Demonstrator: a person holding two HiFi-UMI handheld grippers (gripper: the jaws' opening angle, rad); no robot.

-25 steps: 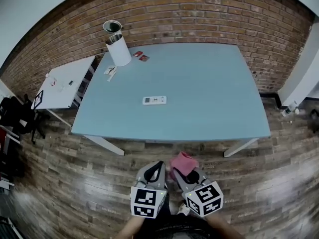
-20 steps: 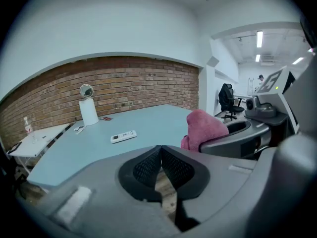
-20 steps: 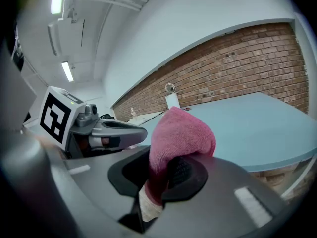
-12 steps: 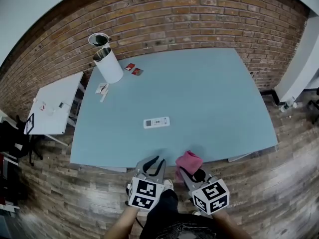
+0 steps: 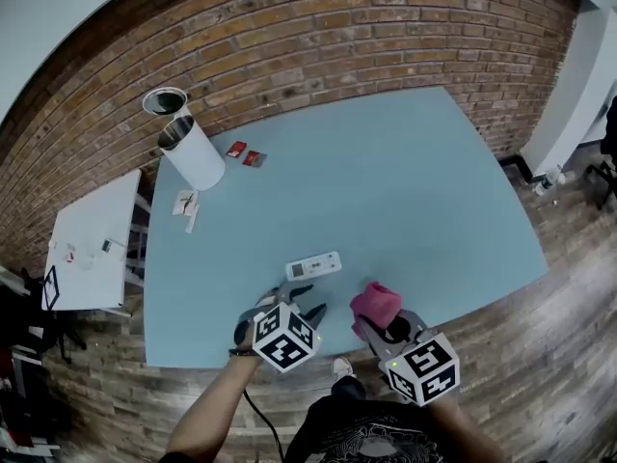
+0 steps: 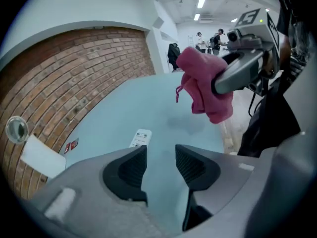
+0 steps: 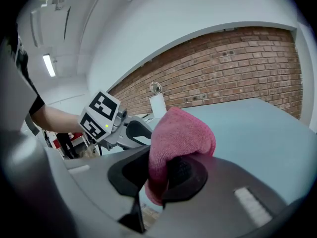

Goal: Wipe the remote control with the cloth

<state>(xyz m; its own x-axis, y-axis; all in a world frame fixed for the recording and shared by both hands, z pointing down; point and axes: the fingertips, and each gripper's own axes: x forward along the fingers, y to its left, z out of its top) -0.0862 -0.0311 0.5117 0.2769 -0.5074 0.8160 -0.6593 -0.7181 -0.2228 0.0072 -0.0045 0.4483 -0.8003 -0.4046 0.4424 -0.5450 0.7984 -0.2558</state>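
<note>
A white remote control (image 5: 314, 266) (image 6: 140, 138) lies flat on the blue table (image 5: 405, 191), near its front edge. My left gripper (image 5: 297, 303) (image 6: 161, 150) hovers just short of the remote, pointing down at the tabletop. Its jaws have just been opening and stand apart with nothing between them. To its right, my right gripper (image 5: 378, 324) (image 7: 158, 165) is shut on a bunched pink cloth (image 5: 375, 306) (image 6: 205, 90) (image 7: 181, 133), held above the table and apart from the remote.
A tall white cylindrical bin (image 5: 191, 152) stands at the table's far left corner, with a round metal lid (image 5: 164, 101) behind it. Two red cards (image 5: 244, 154) and small papers (image 5: 186, 204) lie nearby. A white side table (image 5: 92, 244) stands left, a brick wall (image 5: 318, 37) behind.
Both grippers have come forward from above the floor to above the table's front part. The left gripper has rolled and its jaws have opened. The pink cloth stays in the right gripper.
</note>
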